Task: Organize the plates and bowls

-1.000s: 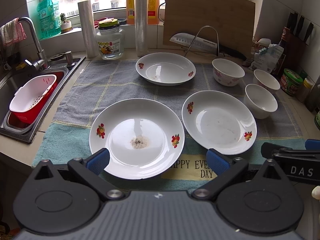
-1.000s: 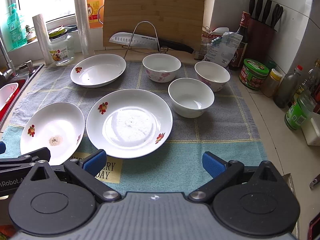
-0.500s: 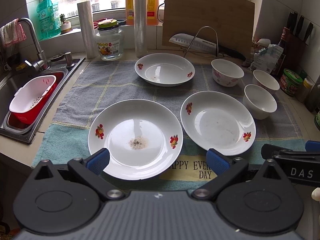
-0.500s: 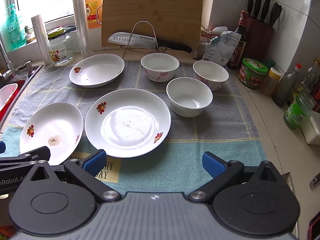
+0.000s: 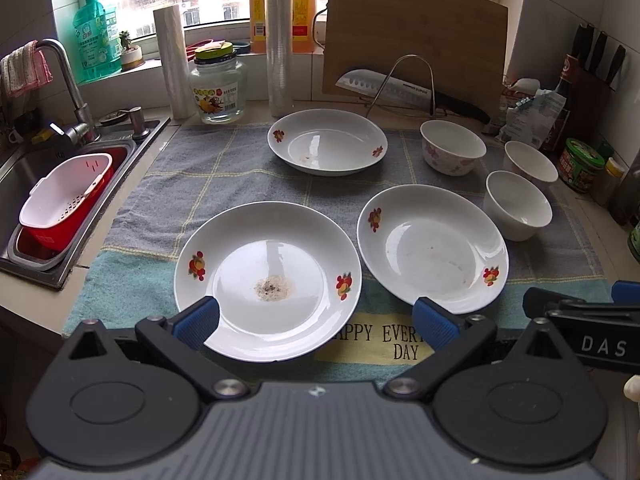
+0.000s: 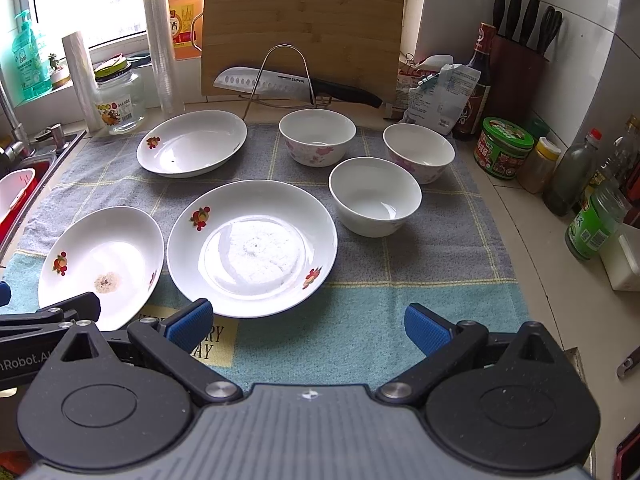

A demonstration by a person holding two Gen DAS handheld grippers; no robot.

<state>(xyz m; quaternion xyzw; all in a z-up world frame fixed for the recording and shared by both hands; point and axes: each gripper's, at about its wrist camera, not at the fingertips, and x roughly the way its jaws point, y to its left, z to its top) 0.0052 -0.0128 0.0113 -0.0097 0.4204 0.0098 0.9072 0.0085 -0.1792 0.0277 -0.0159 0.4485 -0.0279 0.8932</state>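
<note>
A countertop (image 6: 532, 264) carries a checked towel (image 6: 400, 264) bearing plates and bowls.

The near rim of the soiled plate (image 5: 268, 280) is hidden behind the left gripper (image 5: 316, 322), whose body fills the lower part of the left wrist view. The towel's printed words (image 5: 394, 340) are partly covered by a finger. In the right wrist view the red-and-white basket (image 6: 16, 196) is cut off by the left edge, and the labels on the bottles (image 6: 592, 224) at right are too small to read.

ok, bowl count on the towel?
3: floral bowl at the back by the knife stand, second floral bowl to its right, plain white bowl in front. None stacked.
</note>
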